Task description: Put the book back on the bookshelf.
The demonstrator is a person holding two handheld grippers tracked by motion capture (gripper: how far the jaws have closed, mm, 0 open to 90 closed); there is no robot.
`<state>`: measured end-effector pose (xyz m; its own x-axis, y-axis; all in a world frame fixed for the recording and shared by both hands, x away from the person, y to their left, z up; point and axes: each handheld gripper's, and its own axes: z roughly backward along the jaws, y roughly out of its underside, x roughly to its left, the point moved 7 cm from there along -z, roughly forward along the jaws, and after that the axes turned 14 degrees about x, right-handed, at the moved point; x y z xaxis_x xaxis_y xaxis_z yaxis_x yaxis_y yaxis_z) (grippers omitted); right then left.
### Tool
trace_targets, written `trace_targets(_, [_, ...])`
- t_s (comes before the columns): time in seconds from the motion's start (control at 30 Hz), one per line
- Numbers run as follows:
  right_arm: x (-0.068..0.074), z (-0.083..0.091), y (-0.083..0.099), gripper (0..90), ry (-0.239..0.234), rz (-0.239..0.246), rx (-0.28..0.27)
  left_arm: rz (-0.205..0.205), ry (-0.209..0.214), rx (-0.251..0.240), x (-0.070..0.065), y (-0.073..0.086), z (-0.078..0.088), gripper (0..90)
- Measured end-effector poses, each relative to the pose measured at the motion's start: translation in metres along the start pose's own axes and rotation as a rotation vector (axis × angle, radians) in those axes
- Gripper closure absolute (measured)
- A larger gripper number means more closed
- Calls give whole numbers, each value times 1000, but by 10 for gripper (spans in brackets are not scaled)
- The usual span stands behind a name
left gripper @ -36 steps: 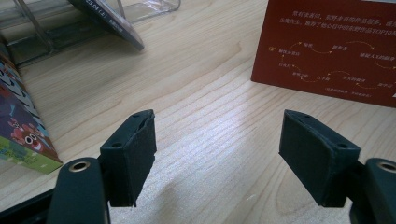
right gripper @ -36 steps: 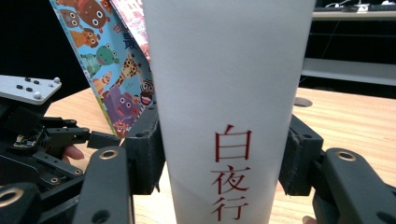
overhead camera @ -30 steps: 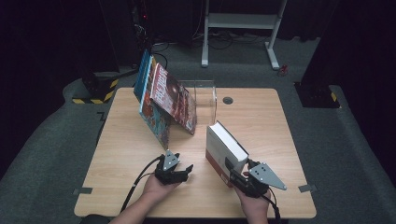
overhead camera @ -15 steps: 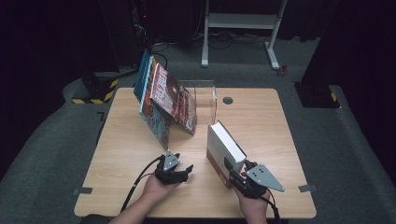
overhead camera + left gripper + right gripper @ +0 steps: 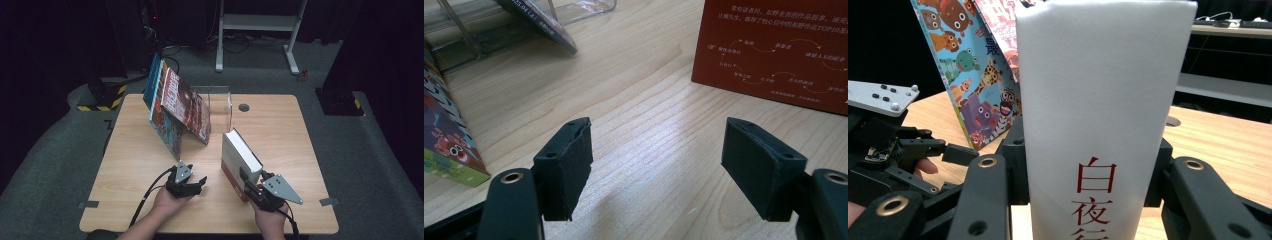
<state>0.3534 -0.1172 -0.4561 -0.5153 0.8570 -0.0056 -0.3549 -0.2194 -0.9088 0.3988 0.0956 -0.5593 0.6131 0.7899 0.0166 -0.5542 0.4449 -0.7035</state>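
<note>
A wooden table [image 5: 280, 125] is seen from above, with two hand-held grippers entering from the bottom edge of the frame. At lower centre-right of the high view, a thick book with a white spine [image 5: 240, 159] stands upright on the table, slightly tilted, its dark red cover turned toward the left of the frame. The right gripper [image 5: 250, 187] is seen at the near end of this book; in the right gripper view the white spine [image 5: 1100, 125], printed with red characters, fills the space between the two black jaws, and both pads are seen pressed against its sides. The jaws have just been closing, with the book between them. The grip is thus narrow enough to clamp the book's thickness.

At lower centre-left of the high view, the left gripper [image 5: 197, 182] is held just above the table, well apart from the book. In the left gripper view [image 5: 656, 165] its jaws stand wide, with nothing but bare wood between them; the book's red back cover [image 5: 774, 50] is seen at the upper right of that frame.

In the upper left part of the table, several picture books [image 5: 175, 107] lean steeply against one another, resting at a clear acrylic stand [image 5: 220, 102]. The nearest of them, with cartoon animals on its cover [image 5: 973, 85], is seen at upper left of the right gripper view, behind the held book. A round cable grommet [image 5: 243, 107] lies in the tabletop just right of the stand.
</note>
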Motion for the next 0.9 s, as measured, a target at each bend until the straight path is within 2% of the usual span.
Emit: trace_targets(0.9, [1,-5,-11,547,10,-6,18,-5,-2,0,0,0,0,289])
